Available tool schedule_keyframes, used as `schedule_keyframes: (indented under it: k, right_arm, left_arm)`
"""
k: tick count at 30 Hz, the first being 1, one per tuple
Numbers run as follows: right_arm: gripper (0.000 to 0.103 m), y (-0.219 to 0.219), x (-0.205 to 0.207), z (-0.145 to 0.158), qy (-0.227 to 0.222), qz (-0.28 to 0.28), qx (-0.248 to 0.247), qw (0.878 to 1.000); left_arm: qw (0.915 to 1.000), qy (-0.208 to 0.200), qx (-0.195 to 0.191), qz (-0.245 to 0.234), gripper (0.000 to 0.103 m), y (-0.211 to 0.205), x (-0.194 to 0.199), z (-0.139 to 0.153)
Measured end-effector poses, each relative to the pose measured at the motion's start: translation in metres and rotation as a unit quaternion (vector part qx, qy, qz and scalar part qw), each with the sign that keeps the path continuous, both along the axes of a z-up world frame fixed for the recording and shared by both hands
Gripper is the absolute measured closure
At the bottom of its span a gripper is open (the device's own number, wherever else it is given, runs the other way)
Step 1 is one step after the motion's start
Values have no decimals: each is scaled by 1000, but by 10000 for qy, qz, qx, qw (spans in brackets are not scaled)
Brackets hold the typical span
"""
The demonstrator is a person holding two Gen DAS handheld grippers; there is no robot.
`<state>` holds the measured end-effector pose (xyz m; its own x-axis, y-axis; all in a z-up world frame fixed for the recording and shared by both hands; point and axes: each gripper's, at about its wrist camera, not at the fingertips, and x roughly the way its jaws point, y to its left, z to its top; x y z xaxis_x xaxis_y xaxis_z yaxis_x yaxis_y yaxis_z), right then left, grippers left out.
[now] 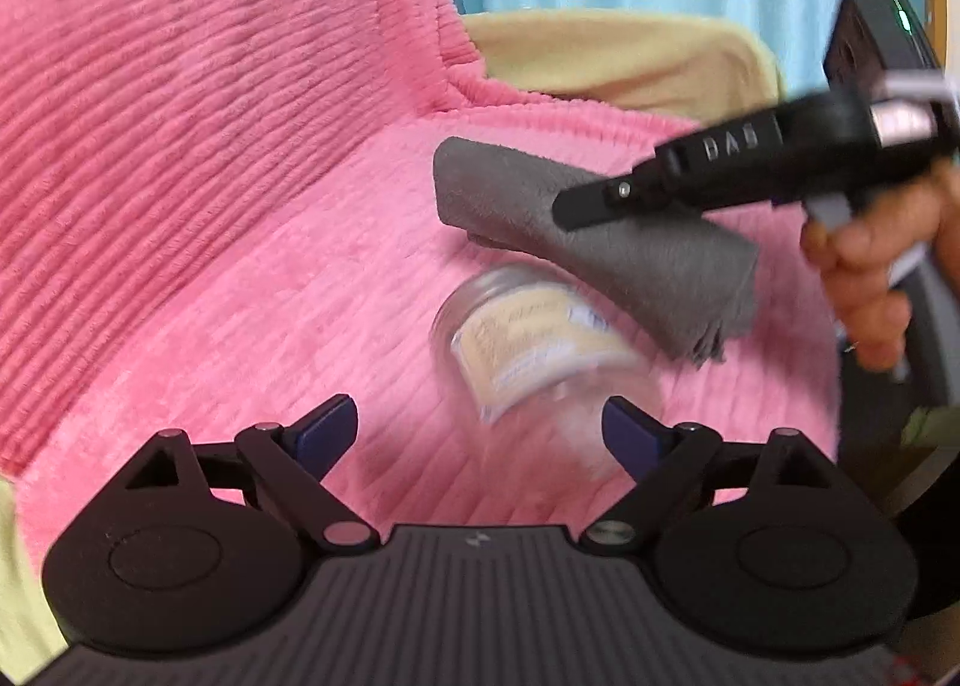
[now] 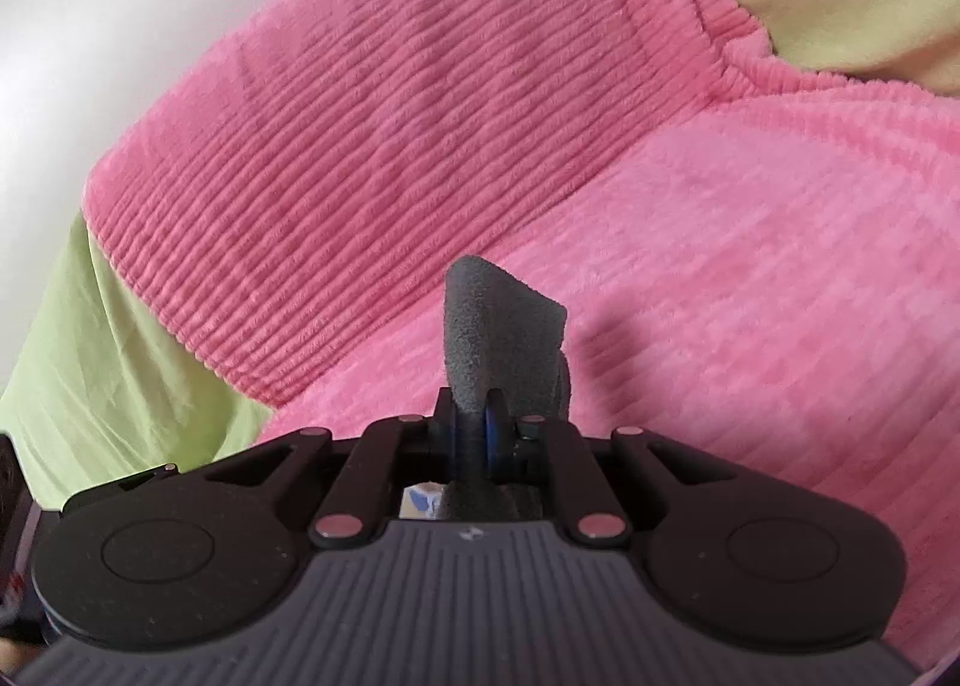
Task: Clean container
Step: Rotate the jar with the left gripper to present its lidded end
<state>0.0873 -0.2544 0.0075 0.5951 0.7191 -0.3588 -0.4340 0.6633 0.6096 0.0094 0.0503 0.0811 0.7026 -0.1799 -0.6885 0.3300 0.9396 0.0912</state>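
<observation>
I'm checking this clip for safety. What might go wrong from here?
The glass jar lies on its side on the soft pink blanket, ungripped between the open left gripper fingers; it may roll away. The right gripper pinches the grey cloth by a narrow fold, which might slip out during wiping.

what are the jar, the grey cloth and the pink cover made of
The jar looks like clear glass, possibly clear plastic: the pink shows through it around a pale paper label. The grey cloth seems a matte, napped microfibre or suede-like fabric. The pink cover looks like plush ribbed fleece, with soft parallel ridges.
</observation>
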Motion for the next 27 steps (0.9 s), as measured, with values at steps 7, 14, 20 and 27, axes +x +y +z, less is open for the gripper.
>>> schedule_keyframes:
  k: [7, 14, 20, 27]
  right_arm:
    - [96, -11, 4, 2, 63, -214, 116, 9997]
    - [96, -14, 7, 3, 24, -245, 170, 9996]
    - [96, -19, 9, 5, 28, -336, 226, 9992]
    - [96, -24, 11, 7, 21, -383, 247, 9990]
  left_arm:
    - [9921, 884, -889, 63, 11, 7, 53, 11]
    - [9680, 2110, -1286, 445, 11, 16, 112, -7]
    - [9472, 2874, -1366, 383, 11, 17, 147, -29]
    - [9499, 2839, -1293, 176, 13, 13, 150, -32]
